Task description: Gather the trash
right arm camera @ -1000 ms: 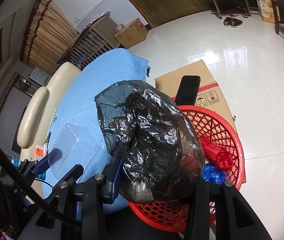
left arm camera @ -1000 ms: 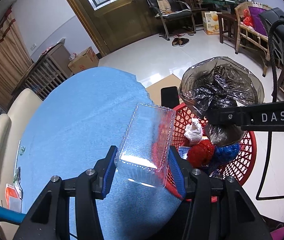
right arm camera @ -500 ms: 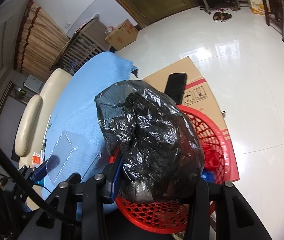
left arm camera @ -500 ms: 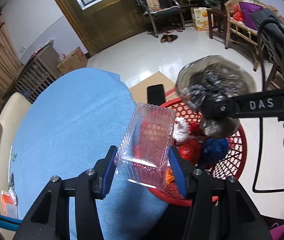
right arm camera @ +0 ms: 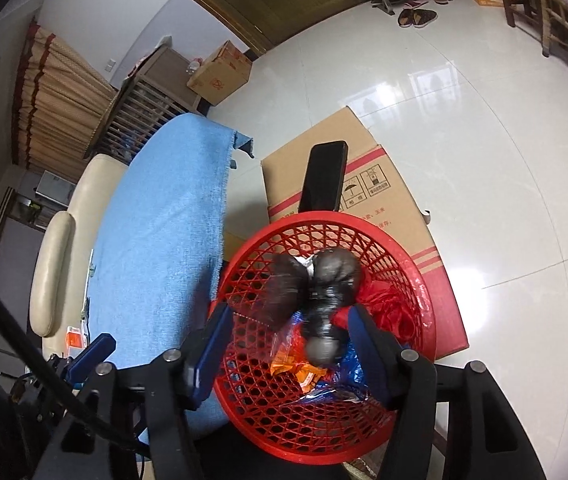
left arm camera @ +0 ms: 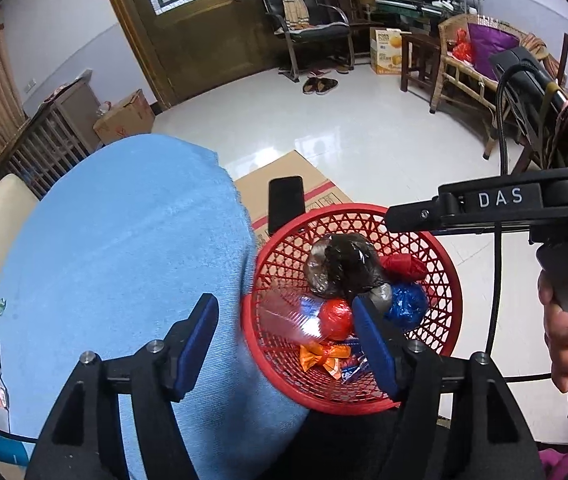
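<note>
My left gripper (left arm camera: 286,340) hangs over the near rim of the red mesh basket (left arm camera: 456,304), its jaws opening with nothing pressed between the pads. A clear plastic container (left arm camera: 288,316) shows as a blur just beyond them, dropping into the basket. My right gripper (right arm camera: 290,344) is also over the basket (right arm camera: 432,320), jaws opening. The black trash bag (right arm camera: 316,284) is loose and blurred below it, among red, blue and orange wrappers. In the left wrist view the bag (left arm camera: 344,270) lies in the basket under the right gripper (left arm camera: 396,216).
A round table with a blue cloth (left arm camera: 123,260) touches the basket's left side. Behind the basket a cardboard box (right arm camera: 384,184) carries a black phone (right arm camera: 324,176). A cream chair (right arm camera: 55,264) stands left of the table. White tiled floor spreads to the right, with chairs farther back.
Both grippers have opened. The clear container has left the left gripper and the black bag has left the right gripper; both have fallen into the red basket.
</note>
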Available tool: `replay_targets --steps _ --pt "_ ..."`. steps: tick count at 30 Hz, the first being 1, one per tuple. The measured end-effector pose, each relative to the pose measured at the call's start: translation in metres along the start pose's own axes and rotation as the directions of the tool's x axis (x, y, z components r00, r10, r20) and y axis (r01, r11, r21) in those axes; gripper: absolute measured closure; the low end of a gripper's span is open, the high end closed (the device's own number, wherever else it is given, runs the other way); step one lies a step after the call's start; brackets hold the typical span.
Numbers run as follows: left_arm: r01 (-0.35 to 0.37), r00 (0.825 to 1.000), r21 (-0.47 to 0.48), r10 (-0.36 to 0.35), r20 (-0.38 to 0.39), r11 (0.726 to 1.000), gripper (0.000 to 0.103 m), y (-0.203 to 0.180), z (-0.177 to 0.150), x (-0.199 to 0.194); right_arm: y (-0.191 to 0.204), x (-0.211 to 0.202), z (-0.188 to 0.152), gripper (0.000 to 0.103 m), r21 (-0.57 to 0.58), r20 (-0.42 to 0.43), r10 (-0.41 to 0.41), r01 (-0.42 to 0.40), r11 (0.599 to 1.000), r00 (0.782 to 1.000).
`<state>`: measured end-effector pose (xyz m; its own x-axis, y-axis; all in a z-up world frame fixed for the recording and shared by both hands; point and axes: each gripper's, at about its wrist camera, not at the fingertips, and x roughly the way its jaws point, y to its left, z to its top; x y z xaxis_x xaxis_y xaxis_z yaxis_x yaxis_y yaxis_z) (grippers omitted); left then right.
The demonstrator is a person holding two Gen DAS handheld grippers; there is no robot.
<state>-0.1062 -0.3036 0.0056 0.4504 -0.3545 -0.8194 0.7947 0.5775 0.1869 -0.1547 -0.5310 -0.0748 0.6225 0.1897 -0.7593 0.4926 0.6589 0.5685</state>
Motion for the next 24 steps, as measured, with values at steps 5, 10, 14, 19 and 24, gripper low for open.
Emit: replay_targets --steps 5,10,14,19,24 --pt "-0.038 0.999 -0.043 0.039 0.034 0.998 0.033 0.016 -0.006 -0.017 0.016 -0.006 -0.001 0.039 -0.039 0.013 0.005 -0.005 0.999 1.000" --pt "-0.112 0.989 -0.122 0.123 0.086 0.986 0.032 0.048 -0.014 -0.046 0.049 -0.015 -0.004 0.039 -0.109 0.029 0.016 -0.012 0.994 0.999" --pt "-0.181 0.971 -0.207 0.208 0.117 0.962 0.032 0.079 -0.027 -0.070 0.088 -0.019 -0.011 0.039 -0.199 0.034 0.031 -0.024 0.980 0.999" --pt "-0.296 0.927 -0.319 0.352 0.133 0.900 0.031 0.119 -0.047 -0.105 0.160 -0.029 -0.030 0.039 -0.379 0.061 0.072 -0.044 0.924 0.996" --pt "-0.371 0.877 -0.424 0.462 0.133 0.826 0.026 0.154 -0.072 -0.137 0.225 -0.045 -0.062 0.039 -0.543 0.118 0.134 -0.049 0.839 0.984"
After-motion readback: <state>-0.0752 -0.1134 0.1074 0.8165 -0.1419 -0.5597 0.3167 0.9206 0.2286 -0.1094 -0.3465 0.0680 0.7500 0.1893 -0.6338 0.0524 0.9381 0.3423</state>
